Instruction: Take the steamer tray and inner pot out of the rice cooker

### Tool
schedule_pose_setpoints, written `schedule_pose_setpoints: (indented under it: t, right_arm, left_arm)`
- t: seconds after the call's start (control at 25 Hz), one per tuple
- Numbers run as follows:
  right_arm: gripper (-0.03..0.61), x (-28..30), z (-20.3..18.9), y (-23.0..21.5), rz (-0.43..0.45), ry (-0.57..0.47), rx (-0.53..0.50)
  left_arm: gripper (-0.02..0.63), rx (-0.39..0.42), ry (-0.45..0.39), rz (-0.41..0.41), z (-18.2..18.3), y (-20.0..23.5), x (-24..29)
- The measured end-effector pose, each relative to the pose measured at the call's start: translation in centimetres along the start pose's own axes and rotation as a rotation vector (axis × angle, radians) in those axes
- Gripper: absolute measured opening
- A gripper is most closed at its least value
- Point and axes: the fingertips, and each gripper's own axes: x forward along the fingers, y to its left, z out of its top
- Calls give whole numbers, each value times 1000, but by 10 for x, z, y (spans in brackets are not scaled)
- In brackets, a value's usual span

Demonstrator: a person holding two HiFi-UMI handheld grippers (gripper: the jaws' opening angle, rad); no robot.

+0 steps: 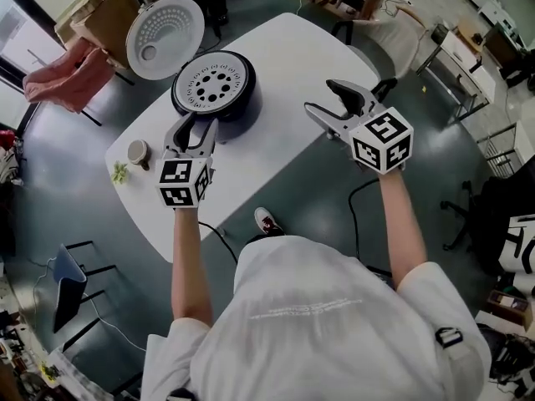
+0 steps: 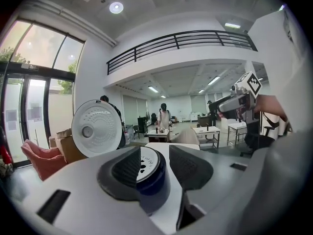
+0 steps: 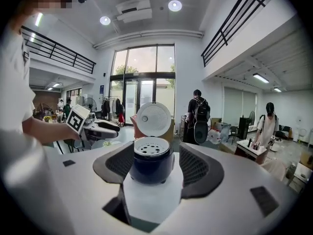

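A dark blue rice cooker [image 1: 219,98] stands on the white table [image 1: 276,73], its round white lid [image 1: 165,25] swung open behind it. A white perforated steamer tray [image 1: 213,80] sits in its top; the inner pot is hidden under it. My left gripper [image 1: 191,134] is open, its jaws just short of the cooker's near side. My right gripper [image 1: 331,100] is open and empty, off to the cooker's right above the table edge. The cooker [image 2: 150,173] fills the gap between the left jaws. Farther off, the cooker [image 3: 151,163] with its tray [image 3: 152,147] shows between the right jaws.
A small round cup [image 1: 138,151] and a green sprig [image 1: 119,172] lie on the table's left corner. A pink cloth on a chair [image 1: 63,73] and cardboard boxes [image 1: 104,11] stand behind the cooker. Desks and chairs [image 1: 456,53] fill the right side. People stand far off.
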Motion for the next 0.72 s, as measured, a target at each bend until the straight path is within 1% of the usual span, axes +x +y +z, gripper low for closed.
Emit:
schedule_pose_setpoints:
  t: [0.12, 0.28, 0.36, 0.56, 0.6, 0.72]
  right_arm:
    - [299, 31, 8, -10, 7, 13, -9]
    - [299, 64, 8, -24, -27, 45, 2]
    - [298, 78, 5, -27, -25, 66, 8]
    - [286, 110, 4, -35, 22, 103, -1]
    - [273, 118, 5, -36, 35, 107, -1]
    - [273, 145, 7, -37, 89, 121, -9]
  left_arm:
    - [196, -19, 2, 11, -1, 23, 18]
    - [196, -55, 24, 36, -13, 48, 31]
    - [196, -73, 33, 48, -20, 57, 35]
    - [198, -103, 57, 84, -32, 69, 41]
    - [196, -109, 60, 96, -33, 72, 42]
    - [196, -126, 70, 143, -38, 87, 40]
